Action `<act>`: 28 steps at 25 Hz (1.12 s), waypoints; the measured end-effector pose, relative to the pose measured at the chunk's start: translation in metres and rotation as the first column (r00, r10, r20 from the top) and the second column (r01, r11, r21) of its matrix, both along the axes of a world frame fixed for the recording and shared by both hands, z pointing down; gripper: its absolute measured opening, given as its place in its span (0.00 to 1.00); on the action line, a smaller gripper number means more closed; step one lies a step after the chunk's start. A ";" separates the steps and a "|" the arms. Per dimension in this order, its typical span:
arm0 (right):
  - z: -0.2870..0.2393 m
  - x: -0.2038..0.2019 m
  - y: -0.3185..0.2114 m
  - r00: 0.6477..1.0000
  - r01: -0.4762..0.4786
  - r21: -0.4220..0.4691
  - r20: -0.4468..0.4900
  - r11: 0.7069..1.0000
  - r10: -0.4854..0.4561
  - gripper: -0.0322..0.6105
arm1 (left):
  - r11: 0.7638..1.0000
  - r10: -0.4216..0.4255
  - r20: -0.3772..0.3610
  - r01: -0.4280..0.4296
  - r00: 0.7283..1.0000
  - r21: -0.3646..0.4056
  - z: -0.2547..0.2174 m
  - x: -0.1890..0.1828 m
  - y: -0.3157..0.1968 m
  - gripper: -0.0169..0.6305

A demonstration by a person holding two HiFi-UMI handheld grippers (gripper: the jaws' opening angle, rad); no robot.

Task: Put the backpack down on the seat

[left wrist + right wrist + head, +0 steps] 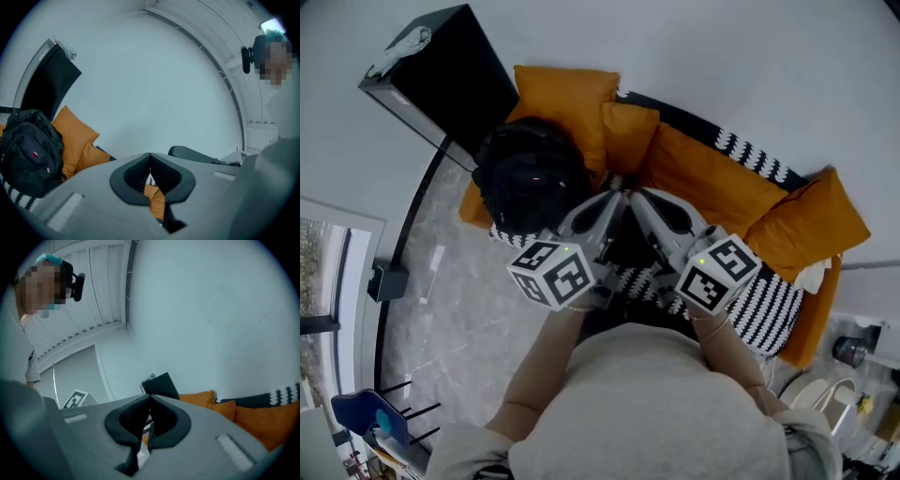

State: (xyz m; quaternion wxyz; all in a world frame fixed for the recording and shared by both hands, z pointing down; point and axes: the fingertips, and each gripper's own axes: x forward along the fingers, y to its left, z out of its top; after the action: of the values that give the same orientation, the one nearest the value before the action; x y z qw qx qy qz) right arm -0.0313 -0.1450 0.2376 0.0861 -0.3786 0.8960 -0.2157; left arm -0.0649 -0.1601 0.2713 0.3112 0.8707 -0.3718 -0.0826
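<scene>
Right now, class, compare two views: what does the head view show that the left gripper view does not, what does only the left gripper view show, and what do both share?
Head view only: the two marker cubes, the marbled floor and a blue chair. Left gripper view only: the white panelled ceiling. Both: the black backpack sitting on the sofa's end against the orange cushions, beside the black cabinet.

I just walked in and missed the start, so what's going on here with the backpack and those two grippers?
A person stands in front of a sofa with a gripper in each hand. The black backpack sits on the seat at the left end in the head view, right by an orange cushion. Neither gripper touches it: the left gripper and right gripper are both shut on nothing, tips close together. The backpack looks already put down.
</scene>
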 end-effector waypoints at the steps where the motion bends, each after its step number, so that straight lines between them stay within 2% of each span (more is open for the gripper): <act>1: -0.002 0.000 0.000 1.000 -0.001 0.005 -0.003 1.000 0.001 0.05 | 1.000 0.005 0.004 -0.005 1.000 0.006 -0.002 0.000 0.000 0.04; 9: -0.016 -0.006 -0.003 1.000 0.004 0.048 -0.021 0.999 -0.003 0.05 | 1.000 0.007 0.018 -0.007 1.000 0.018 -0.013 -0.004 -0.006 0.04; 19: -0.011 -0.023 0.004 0.996 0.069 0.054 -0.057 0.996 -0.066 0.05 | 0.998 0.028 -0.071 -0.024 0.997 0.063 -0.024 -0.006 -0.001 0.04; 28: 0.000 -0.011 0.003 0.998 0.046 0.009 -0.031 0.999 -0.046 0.05 | 0.998 0.035 -0.040 -0.033 0.999 0.051 -0.013 -0.009 0.010 0.04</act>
State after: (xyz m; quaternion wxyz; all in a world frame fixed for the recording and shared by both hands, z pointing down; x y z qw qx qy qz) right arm -0.0422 -0.1418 0.2372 0.0691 -0.3606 0.9068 -0.2071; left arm -0.0743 -0.1502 0.2579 0.2980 0.8826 -0.3482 -0.1047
